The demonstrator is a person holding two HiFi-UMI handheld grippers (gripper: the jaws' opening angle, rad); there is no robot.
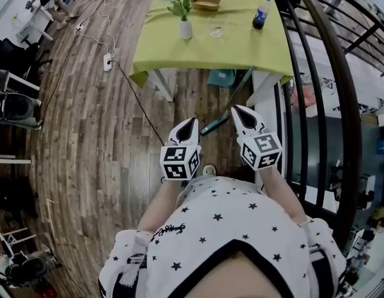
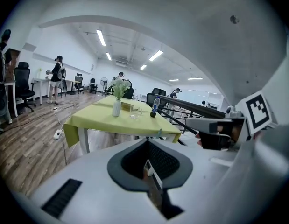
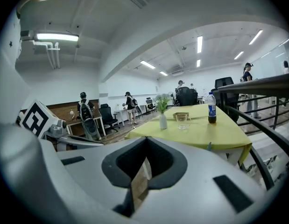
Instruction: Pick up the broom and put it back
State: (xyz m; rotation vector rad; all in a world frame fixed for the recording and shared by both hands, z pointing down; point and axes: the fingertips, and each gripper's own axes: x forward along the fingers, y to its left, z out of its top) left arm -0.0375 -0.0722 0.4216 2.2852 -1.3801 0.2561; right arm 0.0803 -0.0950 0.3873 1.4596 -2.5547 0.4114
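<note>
Well, spotted the broom on the wood floor just ahead, slanted, with its pole reaching up to the near edge of the table and its teal end down low between the two gripper tips in the head view. Not gripped by anything. Had the left gripper clenched tight on nothing, low over the floor, aimed at the table. Same deal with the right gripper: pinched closed, empty, just beside the broom's pole in the head view. Also saw a teal dustpan tucked under the table behind the pole. Up on the yellow-green cloth, counted a vase of pale flowers, a glass, a shallow tray and a dark bottle with a blue cap. Had a dark railing close on the right. Caught a power strip and white cable off to the left on the boards. Made out a few people way back by desks in both gripper views.
</note>
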